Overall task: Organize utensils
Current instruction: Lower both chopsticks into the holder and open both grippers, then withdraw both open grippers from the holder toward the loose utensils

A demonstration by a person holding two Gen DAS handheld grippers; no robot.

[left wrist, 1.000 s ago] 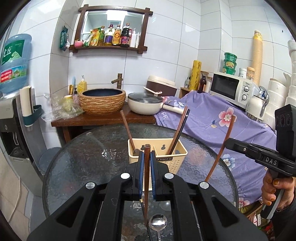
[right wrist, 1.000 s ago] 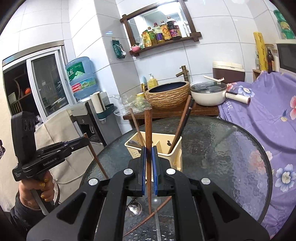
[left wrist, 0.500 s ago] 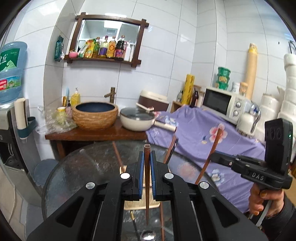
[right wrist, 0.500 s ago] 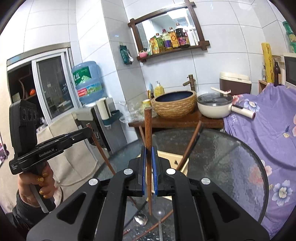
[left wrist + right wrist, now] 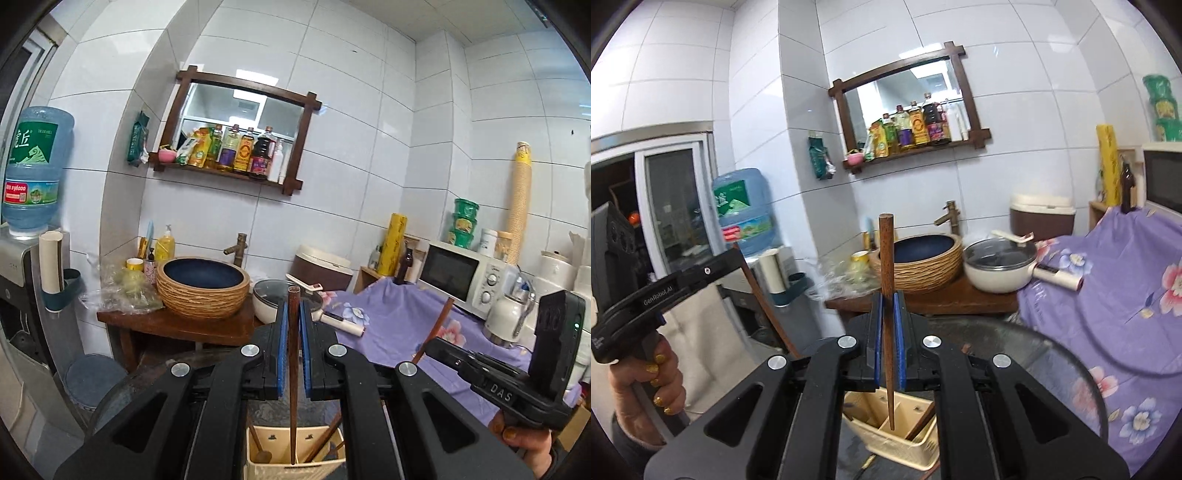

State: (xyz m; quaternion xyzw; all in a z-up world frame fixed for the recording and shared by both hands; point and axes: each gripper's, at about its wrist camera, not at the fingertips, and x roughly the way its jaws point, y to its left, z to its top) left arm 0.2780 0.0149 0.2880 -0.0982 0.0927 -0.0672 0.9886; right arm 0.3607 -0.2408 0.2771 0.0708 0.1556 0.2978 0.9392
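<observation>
My left gripper (image 5: 291, 350) is clamped on a brown wooden stick (image 5: 293, 373) that stands upright between the blue pads (image 5: 283, 347), its top end just above them and its lower tip hanging over the cream holder (image 5: 258, 461) below. That holder sits on the glass table (image 5: 1052, 373) and has a divider down its middle; from the left camera I see a wooden utensil (image 5: 256, 441) leaning in its left compartment and other brown handles (image 5: 325, 441) slanting in the right one. My right gripper (image 5: 889, 343) is likewise closed on a second wooden stick (image 5: 888, 295), nearly upright and tapering downward, with its tip above the holder's (image 5: 905, 439) middle divider; I cannot tell whether the tip touches anything. Each camera catches the other gripper off to the side with its stick: the right one (image 5: 424, 345) appears at the left camera's right edge, the left one (image 5: 737, 254) at the right camera's left edge, gripped in my hand (image 5: 655, 380). Behind the table, a wooden counter holds a woven basin (image 5: 203, 286) and a white pot (image 5: 997, 267), beside a purple floral cloth (image 5: 1108, 295).
</observation>
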